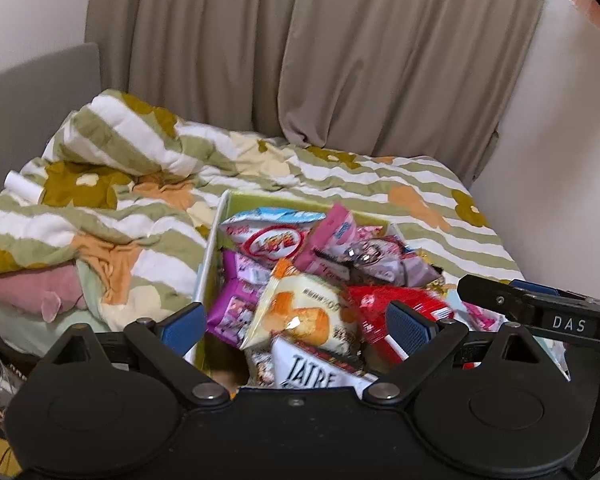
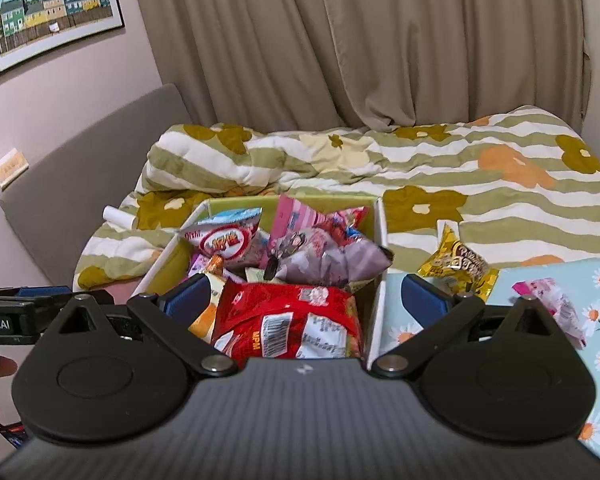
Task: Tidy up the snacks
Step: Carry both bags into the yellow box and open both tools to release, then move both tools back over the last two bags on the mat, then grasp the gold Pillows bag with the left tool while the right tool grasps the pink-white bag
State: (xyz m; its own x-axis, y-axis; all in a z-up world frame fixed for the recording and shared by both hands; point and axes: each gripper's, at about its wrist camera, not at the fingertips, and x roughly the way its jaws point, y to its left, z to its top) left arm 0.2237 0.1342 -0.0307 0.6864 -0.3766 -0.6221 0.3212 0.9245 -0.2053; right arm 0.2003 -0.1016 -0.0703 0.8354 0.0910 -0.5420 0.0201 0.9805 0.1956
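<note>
A white box with a green inside [image 2: 380,236] sits on the bed, piled with several snack packets. My right gripper [image 2: 308,296] hangs open just above a red packet [image 2: 288,320] that lies on top at the box's near end; its pads stand clear of the packet. My left gripper [image 1: 296,320] is open over the same box [image 1: 214,240], above a yellow biscuit bag [image 1: 300,312] and a white "TATRE" packet [image 1: 316,372]. Neither gripper holds anything. The red packet [image 1: 380,304] also shows beside the left gripper's right finger.
Right of the box lies a light blue daisy-print board [image 2: 540,276] with a gold packet [image 2: 460,264] and a pink packet [image 2: 560,308] on it. A striped flowered quilt [image 2: 480,208] covers the bed. Beige curtains hang behind. A grey headboard [image 2: 80,168] stands at the left.
</note>
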